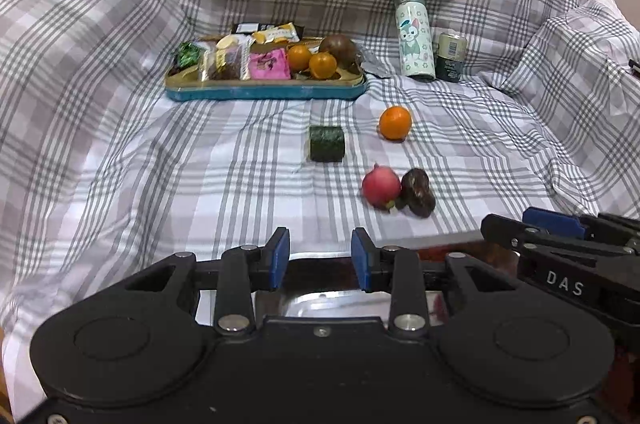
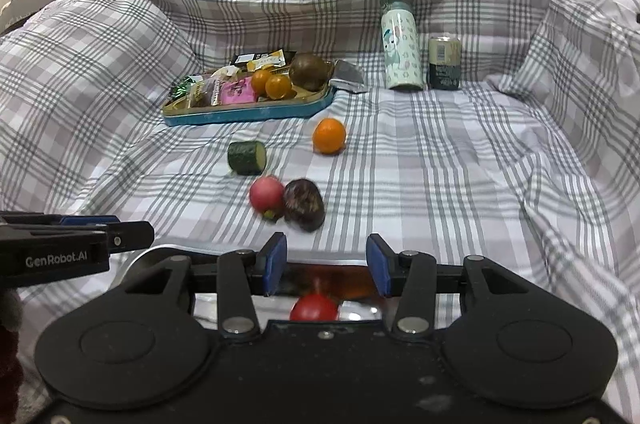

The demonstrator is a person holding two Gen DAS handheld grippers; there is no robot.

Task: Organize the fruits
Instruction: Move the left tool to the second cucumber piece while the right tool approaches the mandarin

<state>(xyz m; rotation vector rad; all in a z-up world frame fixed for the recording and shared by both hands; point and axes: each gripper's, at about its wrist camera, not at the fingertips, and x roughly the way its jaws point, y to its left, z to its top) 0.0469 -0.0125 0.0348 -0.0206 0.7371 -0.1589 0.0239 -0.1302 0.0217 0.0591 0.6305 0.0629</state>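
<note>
Loose on the checked cloth lie an orange (image 1: 395, 122) (image 2: 329, 135), a green cucumber piece (image 1: 327, 143) (image 2: 247, 157), a pink-red fruit (image 1: 381, 186) (image 2: 266, 193) and a dark brown fruit (image 1: 418, 192) (image 2: 304, 204) touching it. A blue-rimmed tray (image 1: 264, 92) (image 2: 248, 114) at the back holds two small oranges (image 1: 311, 61), a brown round fruit (image 1: 338, 47) and snack packets. My left gripper (image 1: 320, 258) is open and empty. My right gripper (image 2: 327, 262) is open, above a red tomato (image 2: 314, 308) in a metal bowl (image 2: 360, 314) below.
A cartoon-printed bottle (image 1: 414, 38) (image 2: 401, 48) and a small dark can (image 1: 451, 56) (image 2: 444, 63) stand at the back right. A silver wrapper (image 2: 349, 76) lies beside the tray. The cloth rises in folds on both sides and behind.
</note>
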